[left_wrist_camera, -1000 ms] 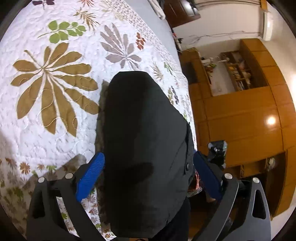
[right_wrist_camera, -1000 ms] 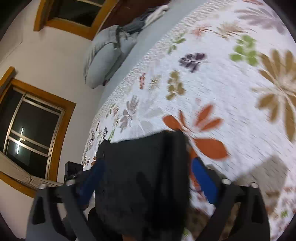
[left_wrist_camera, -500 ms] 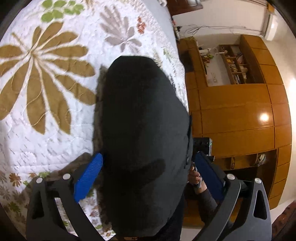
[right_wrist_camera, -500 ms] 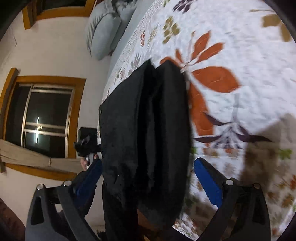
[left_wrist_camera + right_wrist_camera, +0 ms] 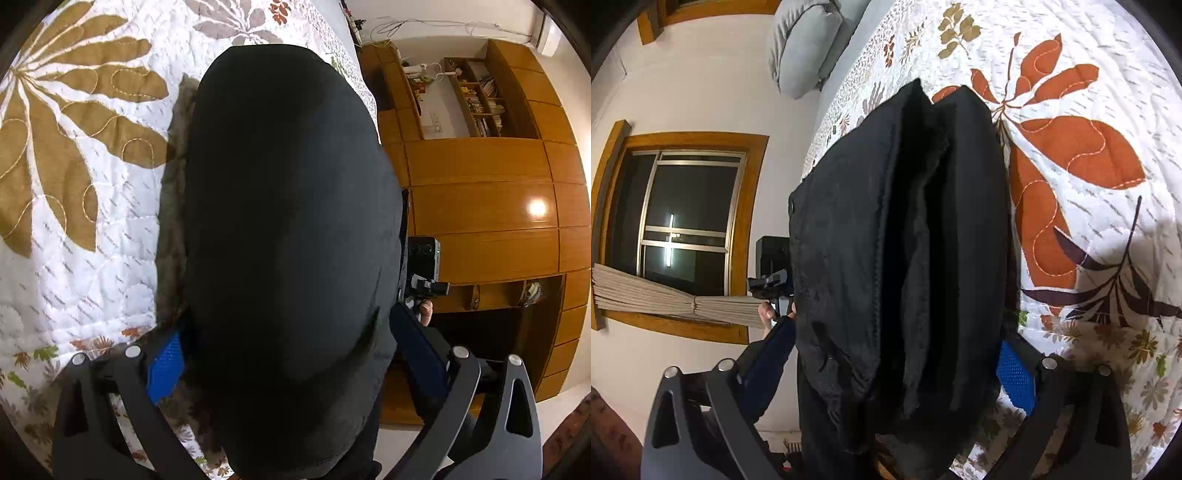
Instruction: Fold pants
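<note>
The black pants are folded into a thick bundle held between both grippers above a floral quilt. In the left wrist view my left gripper is wide apart with the bundle filling the gap; its blue pads press the sides. In the right wrist view the pants show several stacked folded layers edge-on. My right gripper also spans the bundle, its blue pad against the right side. Each gripper shows in the other's view.
The quilt covers a bed. A wooden wardrobe and shelves stand past the bed edge. A grey pillow, a window and a white wall lie on the other side.
Both grippers moved with the pants bundle toward the bed's edge, and the bundle looms larger in both views. The grip is unchanged.
</note>
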The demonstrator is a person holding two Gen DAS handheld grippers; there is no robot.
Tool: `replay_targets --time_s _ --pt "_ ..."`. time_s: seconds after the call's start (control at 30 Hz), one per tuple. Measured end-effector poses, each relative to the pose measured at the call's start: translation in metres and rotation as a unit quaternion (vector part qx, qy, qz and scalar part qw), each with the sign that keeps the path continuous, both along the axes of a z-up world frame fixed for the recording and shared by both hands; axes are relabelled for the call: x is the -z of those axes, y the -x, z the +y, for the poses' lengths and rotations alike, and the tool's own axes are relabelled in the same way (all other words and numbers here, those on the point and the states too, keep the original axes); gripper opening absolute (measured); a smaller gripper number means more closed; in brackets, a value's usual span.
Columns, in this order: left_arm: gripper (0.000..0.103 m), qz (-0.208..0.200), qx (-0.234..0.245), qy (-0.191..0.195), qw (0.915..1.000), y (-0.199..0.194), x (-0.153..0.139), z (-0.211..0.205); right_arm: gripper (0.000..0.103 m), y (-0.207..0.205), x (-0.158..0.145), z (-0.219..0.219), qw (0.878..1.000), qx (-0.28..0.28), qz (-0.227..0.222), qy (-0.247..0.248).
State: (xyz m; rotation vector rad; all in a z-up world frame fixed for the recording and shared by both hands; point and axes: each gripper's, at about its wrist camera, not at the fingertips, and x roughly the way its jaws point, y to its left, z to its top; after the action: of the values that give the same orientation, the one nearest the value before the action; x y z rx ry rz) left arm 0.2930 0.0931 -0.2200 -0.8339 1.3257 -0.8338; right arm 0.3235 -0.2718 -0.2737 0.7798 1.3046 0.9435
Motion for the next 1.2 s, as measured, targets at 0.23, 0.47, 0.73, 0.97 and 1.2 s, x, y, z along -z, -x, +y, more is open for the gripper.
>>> replay_targets --time_s 0.23,0.47,0.73,0.97,1.2 --pt "0.098 0.015 -0.013 -0.003 0.9998 -0.005 0.002 -0.006 0.1 -0.007 0.002 0.011 1.0 -0.015 0.007 -0.004" --pt "0.073 0.018 -0.024 -0.027 0.9992 -0.004 0.0 -0.002 0.082 -0.002 0.004 0.021 1.0 -0.018 -0.008 0.009" --pt "0.057 0.01 -0.04 -0.034 0.9985 -0.003 -0.007 -0.003 0.054 0.003 -0.003 0.02 0.999 -0.014 -0.025 0.019" --pt "0.042 -0.005 -0.045 -0.032 0.9985 -0.002 -0.012 0.004 0.045 0.004 -0.018 0.023 0.999 -0.01 -0.04 0.013" --pt "0.038 -0.02 -0.043 -0.038 0.9982 -0.003 -0.027 0.009 0.043 0.002 -0.035 0.028 0.998 -0.014 -0.055 0.009"
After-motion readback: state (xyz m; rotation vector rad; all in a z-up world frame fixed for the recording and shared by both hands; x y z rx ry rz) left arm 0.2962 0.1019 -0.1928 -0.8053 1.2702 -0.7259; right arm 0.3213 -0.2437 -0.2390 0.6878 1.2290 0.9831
